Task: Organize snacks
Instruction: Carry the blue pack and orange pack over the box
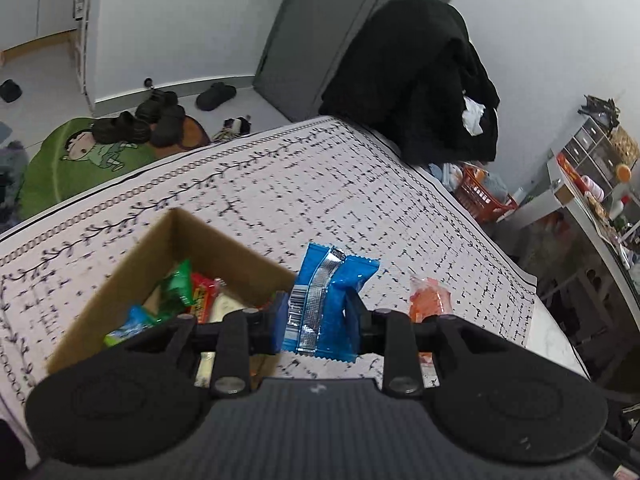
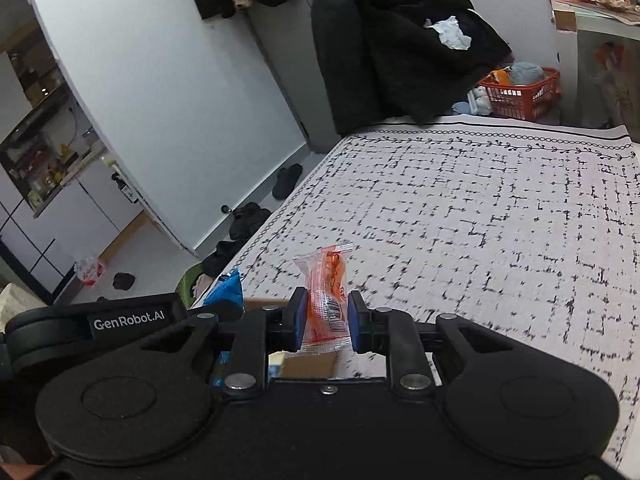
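My left gripper [image 1: 318, 316] is shut on a blue snack packet [image 1: 328, 300] with a silver seam and holds it upright above the table, just right of an open cardboard box [image 1: 120, 280]. The box holds several snacks, among them green [image 1: 176, 288] and red [image 1: 204, 294] packets. My right gripper [image 2: 326, 322] is shut on a small orange snack packet [image 2: 326, 288] and holds it upright. That orange packet also shows at the right in the left wrist view [image 1: 430, 298]. The blue packet [image 2: 226, 290] and the left gripper's body [image 2: 100, 324] show at the left in the right wrist view.
The table is covered by a white cloth with a black pattern [image 2: 480, 220]. A chair draped in black clothing [image 1: 420, 80] stands at the far edge. A red basket [image 2: 520, 94] sits on the floor beyond. Shoes [image 1: 152, 116] and a green rug [image 1: 80, 160] lie on the floor.
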The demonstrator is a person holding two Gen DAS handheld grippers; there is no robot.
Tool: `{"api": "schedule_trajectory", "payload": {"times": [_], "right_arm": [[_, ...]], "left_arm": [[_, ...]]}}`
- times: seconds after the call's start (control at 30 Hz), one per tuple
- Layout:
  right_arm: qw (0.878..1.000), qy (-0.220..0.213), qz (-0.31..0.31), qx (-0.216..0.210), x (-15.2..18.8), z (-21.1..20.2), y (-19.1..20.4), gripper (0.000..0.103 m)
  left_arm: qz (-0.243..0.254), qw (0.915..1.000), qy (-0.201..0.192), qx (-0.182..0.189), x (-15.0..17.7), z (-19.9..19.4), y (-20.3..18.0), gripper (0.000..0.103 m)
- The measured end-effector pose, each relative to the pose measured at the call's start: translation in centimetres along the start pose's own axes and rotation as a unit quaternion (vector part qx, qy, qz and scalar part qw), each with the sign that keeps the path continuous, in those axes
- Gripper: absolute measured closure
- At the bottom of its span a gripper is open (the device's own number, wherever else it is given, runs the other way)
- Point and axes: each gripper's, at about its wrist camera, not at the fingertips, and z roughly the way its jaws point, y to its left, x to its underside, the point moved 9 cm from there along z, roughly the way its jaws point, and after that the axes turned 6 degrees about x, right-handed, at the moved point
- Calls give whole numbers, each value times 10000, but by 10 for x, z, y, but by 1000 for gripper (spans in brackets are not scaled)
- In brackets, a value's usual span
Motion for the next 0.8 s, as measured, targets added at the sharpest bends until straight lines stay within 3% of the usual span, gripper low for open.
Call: {"api": "schedule_trajectory", "payload": {"times": [0.33,0.8], "right_arm": [[9998,-42,-178,-7,10,-12,33,82],[9993,61,-365,-8,18,-1,62,82]], "left_arm": [[-270,9996,-48,-48,5,-27,33,73],[-707,9974,153,1,14,-27,69,70]]}}
